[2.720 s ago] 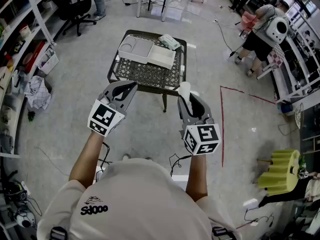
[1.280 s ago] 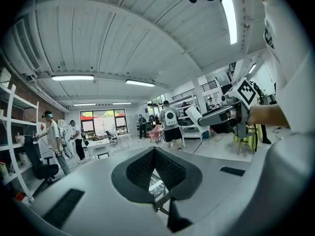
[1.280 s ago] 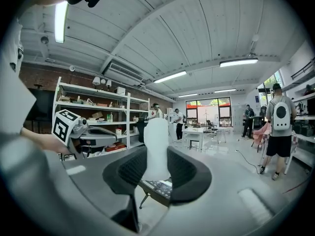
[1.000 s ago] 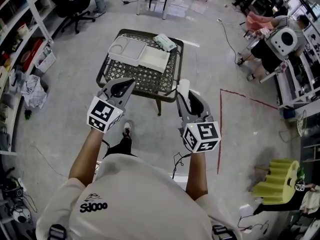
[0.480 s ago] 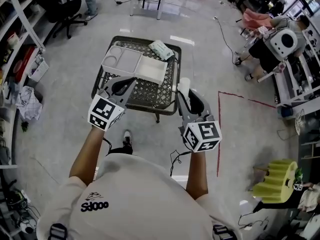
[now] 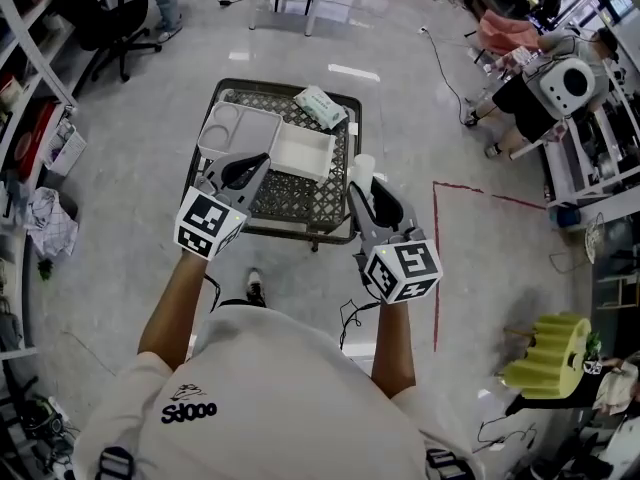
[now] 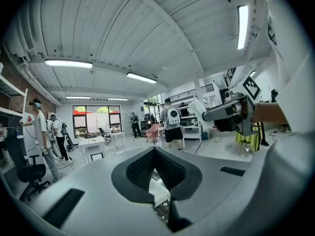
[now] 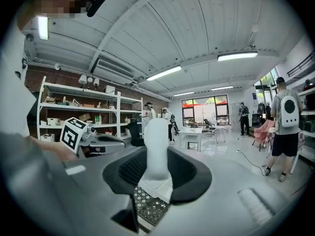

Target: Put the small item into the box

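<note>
My right gripper (image 6: 364,184) (image 8: 157,154) is shut on a small white rounded bottle (image 6: 362,167) (image 8: 157,144), which stands upright between the pads. My left gripper (image 6: 257,162) (image 7: 154,150) is shut with nothing in it. Both hang over the near edge of a dark lattice table (image 6: 292,230). On the table lies an open white box (image 6: 301,152), just ahead of and between the two grippers. A corner of the box (image 8: 155,187) shows below the bottle in the right gripper view.
A white compartment tray (image 6: 236,128) lies left of the box, and a pale packet (image 6: 320,106) sits at the table's far edge. Shelves stand at the left, red tape marks the floor at the right, and people stand at workbenches at the far right.
The table has come closer and now lies right under the gripper tips. Both grippers keep their pose, and the bottle stays in the right one.
</note>
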The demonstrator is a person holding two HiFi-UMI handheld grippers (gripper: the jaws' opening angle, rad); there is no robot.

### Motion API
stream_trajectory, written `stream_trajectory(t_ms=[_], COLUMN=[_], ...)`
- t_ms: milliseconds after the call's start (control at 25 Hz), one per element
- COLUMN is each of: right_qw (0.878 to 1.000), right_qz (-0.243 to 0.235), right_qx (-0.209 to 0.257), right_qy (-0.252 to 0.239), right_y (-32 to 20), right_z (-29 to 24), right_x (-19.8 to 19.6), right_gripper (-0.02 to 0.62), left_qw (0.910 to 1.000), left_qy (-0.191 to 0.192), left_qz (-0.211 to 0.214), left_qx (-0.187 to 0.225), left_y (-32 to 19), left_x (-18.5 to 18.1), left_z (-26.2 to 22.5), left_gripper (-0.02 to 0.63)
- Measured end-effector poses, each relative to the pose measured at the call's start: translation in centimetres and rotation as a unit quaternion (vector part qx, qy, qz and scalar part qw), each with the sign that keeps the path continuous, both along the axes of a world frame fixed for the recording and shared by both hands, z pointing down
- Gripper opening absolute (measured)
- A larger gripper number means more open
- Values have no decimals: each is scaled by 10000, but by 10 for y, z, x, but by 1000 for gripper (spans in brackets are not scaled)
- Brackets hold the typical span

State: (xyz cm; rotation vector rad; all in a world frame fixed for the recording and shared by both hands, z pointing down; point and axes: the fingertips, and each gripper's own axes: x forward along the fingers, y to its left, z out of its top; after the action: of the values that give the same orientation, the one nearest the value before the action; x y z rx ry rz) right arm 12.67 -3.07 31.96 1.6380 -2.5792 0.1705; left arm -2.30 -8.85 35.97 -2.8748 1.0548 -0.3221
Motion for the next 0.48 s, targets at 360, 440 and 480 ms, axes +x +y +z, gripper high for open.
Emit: stream_trajectory(t_ms=[360,440,480], right_qw=[9996,9994,9993], right_qz=[241,280,298], right_qx=[-105,-142,-163], right_qy=[95,116,125], right_y=[-49,-57,-61], right_z=[8,10,11], right_x=[-11,-13,-14], right_gripper=[137,137,137], left_qw=[9999,9998,9998], left_qy=[48,51,51], left_qz=[151,188,201], left_qx=[6,-8,-23], left_y=[-49,-57,-60], left_x=[-13,-15,-16], left_z=[4,5,6], left_gripper=[0,0,0])
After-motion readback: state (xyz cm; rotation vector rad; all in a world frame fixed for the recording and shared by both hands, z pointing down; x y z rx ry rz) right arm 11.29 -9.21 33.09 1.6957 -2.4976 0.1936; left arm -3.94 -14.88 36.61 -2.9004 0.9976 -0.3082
